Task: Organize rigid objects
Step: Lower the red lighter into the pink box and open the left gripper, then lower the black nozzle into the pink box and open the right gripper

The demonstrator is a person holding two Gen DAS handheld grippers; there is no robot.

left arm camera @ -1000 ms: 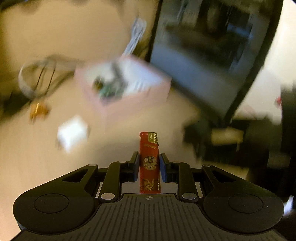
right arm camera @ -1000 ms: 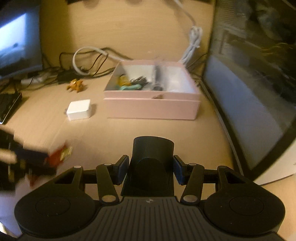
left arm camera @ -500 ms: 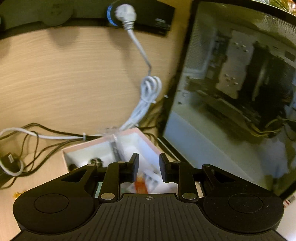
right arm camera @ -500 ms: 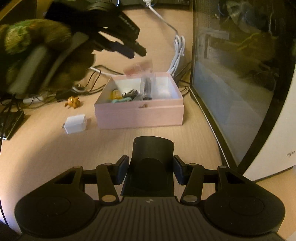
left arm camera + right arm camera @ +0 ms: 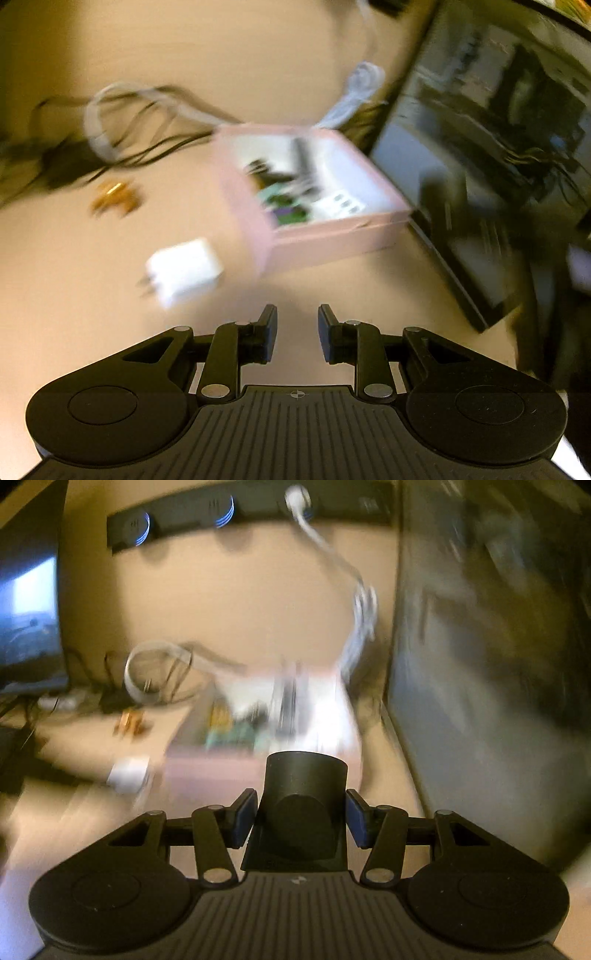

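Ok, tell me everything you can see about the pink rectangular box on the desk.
The pink rectangular box is open-topped with a white inside, looks like cardboard, and sits flat on the light wooden desk. It holds a jumble of small items, dark, green and white, too blurred to name. A white square charger lies just beside its near corner, apart from it. Neither gripper touches it; the right gripper holds a black object in front of it.

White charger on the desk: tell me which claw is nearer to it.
Left. The left claw, empty, hovers just short of the white charger. The right claw, gripping a black object, sits further back with the charger off to its left.
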